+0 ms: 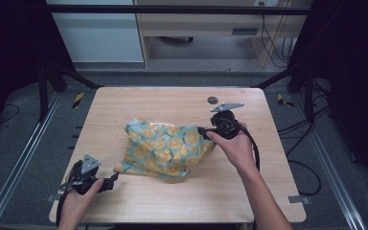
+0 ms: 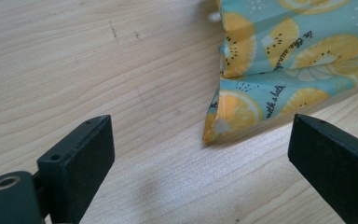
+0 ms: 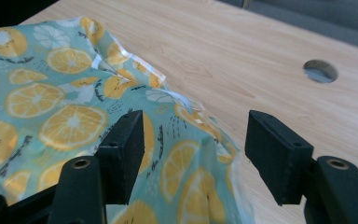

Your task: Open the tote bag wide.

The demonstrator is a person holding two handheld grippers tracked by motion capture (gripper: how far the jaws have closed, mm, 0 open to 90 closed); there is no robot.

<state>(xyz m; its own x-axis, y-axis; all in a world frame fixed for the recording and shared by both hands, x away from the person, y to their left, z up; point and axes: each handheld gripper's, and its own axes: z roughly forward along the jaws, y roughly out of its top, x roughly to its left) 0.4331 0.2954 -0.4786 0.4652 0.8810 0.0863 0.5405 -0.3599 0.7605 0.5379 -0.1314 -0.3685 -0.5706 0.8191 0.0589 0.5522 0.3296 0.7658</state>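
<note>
A crumpled teal cloth printed with orange and lemon slices (image 1: 165, 147) lies at the middle of the wooden table (image 1: 172, 103). My left gripper (image 1: 115, 178) is open near the front left, its jaws pointing at the cloth's near left corner (image 2: 223, 119) and short of it. My right gripper (image 1: 202, 130) is open at the cloth's right edge. In the right gripper view the cloth's raised edge (image 3: 191, 135) lies between the two jaws, one jaw resting over the fabric and the other apart from it.
A round cable hole (image 1: 212, 100) sits in the table near its far right side and shows as cable hole (image 3: 320, 71). Black frame rails border the table left and right. Cables lie on the floor at the right.
</note>
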